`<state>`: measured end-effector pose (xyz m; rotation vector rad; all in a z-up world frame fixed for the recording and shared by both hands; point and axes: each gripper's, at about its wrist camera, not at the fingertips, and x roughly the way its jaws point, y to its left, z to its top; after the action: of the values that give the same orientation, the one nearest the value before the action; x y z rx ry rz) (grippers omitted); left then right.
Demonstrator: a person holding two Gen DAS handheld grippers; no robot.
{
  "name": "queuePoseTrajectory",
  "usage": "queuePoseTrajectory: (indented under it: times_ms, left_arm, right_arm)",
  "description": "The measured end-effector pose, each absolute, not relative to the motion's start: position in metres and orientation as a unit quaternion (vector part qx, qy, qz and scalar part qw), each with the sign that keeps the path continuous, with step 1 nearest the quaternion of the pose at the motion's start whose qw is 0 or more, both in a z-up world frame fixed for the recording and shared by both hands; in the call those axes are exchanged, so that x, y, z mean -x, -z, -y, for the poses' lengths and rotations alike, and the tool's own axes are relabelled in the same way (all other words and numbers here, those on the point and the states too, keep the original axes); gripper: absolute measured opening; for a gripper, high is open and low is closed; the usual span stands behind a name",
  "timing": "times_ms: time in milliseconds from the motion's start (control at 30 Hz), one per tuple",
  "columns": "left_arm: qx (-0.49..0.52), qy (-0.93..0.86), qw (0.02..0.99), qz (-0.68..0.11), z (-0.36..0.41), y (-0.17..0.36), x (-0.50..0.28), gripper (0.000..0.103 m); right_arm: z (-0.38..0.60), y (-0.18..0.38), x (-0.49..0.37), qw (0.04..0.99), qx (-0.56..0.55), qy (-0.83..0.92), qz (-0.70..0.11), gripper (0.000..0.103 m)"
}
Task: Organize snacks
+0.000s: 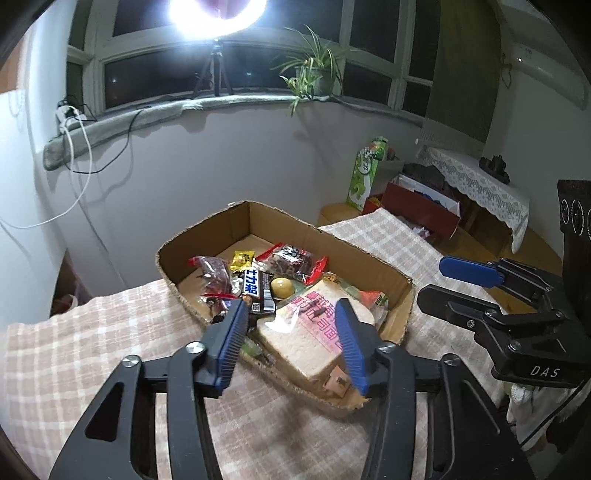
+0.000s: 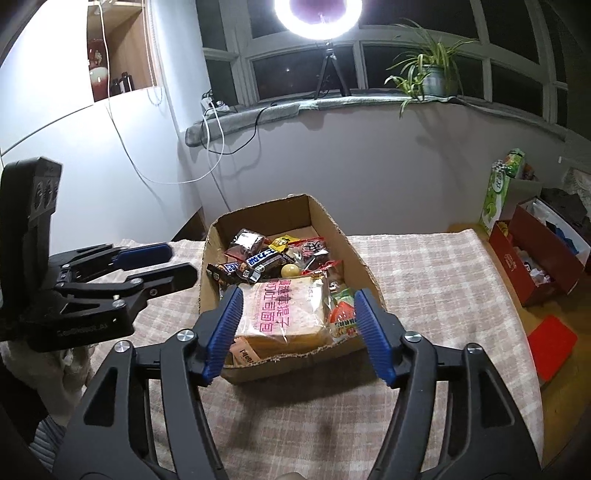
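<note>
- Inside, one open brown cardboard box (image 2: 364,264) on the checked pink-and-white tablecloth (image 2: 436,280) holds the snacks.
- One clear-wrapped sliced bread loaf with pink lettering (image 2: 284,314) lies at its near end.
- Two dark Snickers bars (image 2: 263,260), one yellow ball (image 2: 289,271), roughly three red-edged packets (image 1: 291,258); the pile hides others.
- Left gripper (image 1: 291,332) spread, holding nothing.
- Right gripper (image 2: 297,325) likewise spread and unloaded.

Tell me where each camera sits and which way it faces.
Left wrist: on the left gripper, facing the cardboard box from its left; open fingers frame the bread pack; right gripper visible.
Right wrist: on the right gripper, facing the box's near end; left gripper visible.
Shared: box, bread, ring light.
</note>
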<state>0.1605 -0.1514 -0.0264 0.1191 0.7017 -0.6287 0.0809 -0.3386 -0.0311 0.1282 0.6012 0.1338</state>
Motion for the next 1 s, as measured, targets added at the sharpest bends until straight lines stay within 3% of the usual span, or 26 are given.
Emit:
queuePoseTrajectory:
  times_ms: [67,133,233,533,1000]
  left_arm:
    - [-0.058,0.297,0.893,-0.333,0.149,0.024,-0.154,0.055]
    - [-0.058,0.285,0.899,-0.328,0.146,0.022,-0.146,0.067]
    - [-0.05,0.278,0.902,-0.327,0.141,0.021,-0.137,0.07]
    - [-0.041,0.246,0.917,-0.313,0.132,0.019,-0.113,0.079]
    - [-0.043,0.224,0.926,-0.301,0.131,0.013,-0.096,0.079]
  right_arm:
    - [0.34,0.029,-0.074,0.952,-0.067,-0.06,-0.291,0.079]
    - [0.341,0.027,-0.068,0.954,-0.068,-0.055,-0.287,0.086]
    - [0.34,0.025,-0.059,0.956,-0.061,-0.044,-0.283,0.093]
    - [0.341,0.026,-0.043,0.957,-0.055,-0.027,-0.284,0.097]
    - [0.343,0.027,-0.036,0.956,-0.062,-0.021,-0.285,0.097]
